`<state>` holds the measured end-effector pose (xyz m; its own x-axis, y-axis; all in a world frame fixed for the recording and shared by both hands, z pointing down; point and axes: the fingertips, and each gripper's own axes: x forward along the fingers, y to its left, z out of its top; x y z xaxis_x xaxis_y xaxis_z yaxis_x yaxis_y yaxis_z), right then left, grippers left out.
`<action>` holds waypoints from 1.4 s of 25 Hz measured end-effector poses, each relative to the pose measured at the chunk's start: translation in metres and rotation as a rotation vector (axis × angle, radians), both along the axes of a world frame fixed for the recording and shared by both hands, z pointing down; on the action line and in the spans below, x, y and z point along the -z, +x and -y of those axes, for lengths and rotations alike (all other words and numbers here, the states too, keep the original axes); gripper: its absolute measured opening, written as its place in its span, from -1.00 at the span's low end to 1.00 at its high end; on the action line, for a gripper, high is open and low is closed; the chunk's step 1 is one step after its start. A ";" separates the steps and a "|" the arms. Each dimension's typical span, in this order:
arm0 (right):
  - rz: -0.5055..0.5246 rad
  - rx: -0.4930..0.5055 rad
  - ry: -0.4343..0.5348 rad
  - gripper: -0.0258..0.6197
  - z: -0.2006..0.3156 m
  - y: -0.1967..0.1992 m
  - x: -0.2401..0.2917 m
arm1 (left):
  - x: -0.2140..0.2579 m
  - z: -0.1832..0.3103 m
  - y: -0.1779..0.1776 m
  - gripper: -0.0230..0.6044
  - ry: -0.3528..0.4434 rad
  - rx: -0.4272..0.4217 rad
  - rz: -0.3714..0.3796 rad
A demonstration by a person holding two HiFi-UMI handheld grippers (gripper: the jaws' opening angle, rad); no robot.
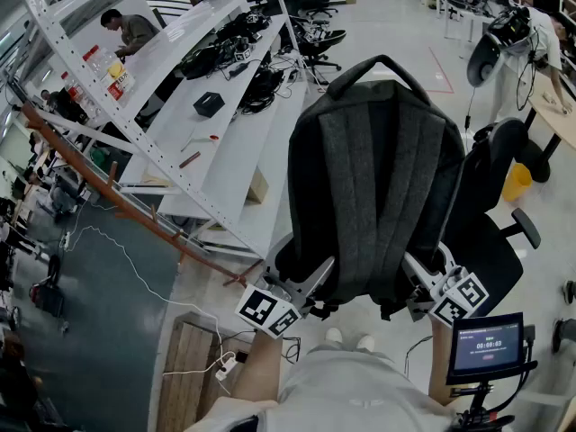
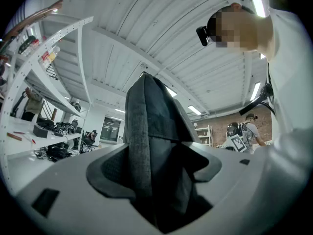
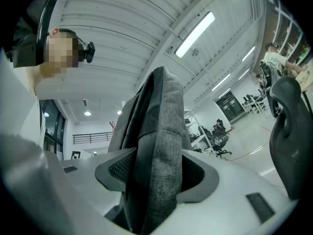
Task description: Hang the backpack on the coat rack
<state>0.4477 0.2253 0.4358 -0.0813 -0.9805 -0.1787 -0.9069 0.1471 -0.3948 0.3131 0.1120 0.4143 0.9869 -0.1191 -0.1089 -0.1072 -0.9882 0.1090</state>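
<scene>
The dark grey backpack (image 1: 373,187) was held up in the air, just in front of a black office chair (image 1: 498,207). The left gripper (image 1: 308,284) was squeezed tight on its lower left edge, and the right gripper (image 1: 421,275) on its lower right edge
</scene>
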 end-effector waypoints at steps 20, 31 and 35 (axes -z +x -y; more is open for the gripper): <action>-0.043 0.215 0.021 -0.13 0.115 -0.121 0.011 | 0.007 0.084 -0.143 0.11 0.026 0.216 -0.047; -0.096 0.395 0.004 -0.13 0.243 -0.239 0.020 | 0.003 0.184 -0.273 0.11 0.011 0.398 -0.103; -0.102 0.465 -0.010 -0.13 0.296 -0.286 0.009 | -0.011 0.223 -0.322 0.11 -0.001 0.469 -0.109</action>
<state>0.1622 -0.0705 0.4264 -0.5286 -0.8376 -0.1377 -0.7798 0.5432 -0.3110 -0.0091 -0.1112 0.4255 0.8095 -0.5488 -0.2084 -0.5292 -0.8359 0.1458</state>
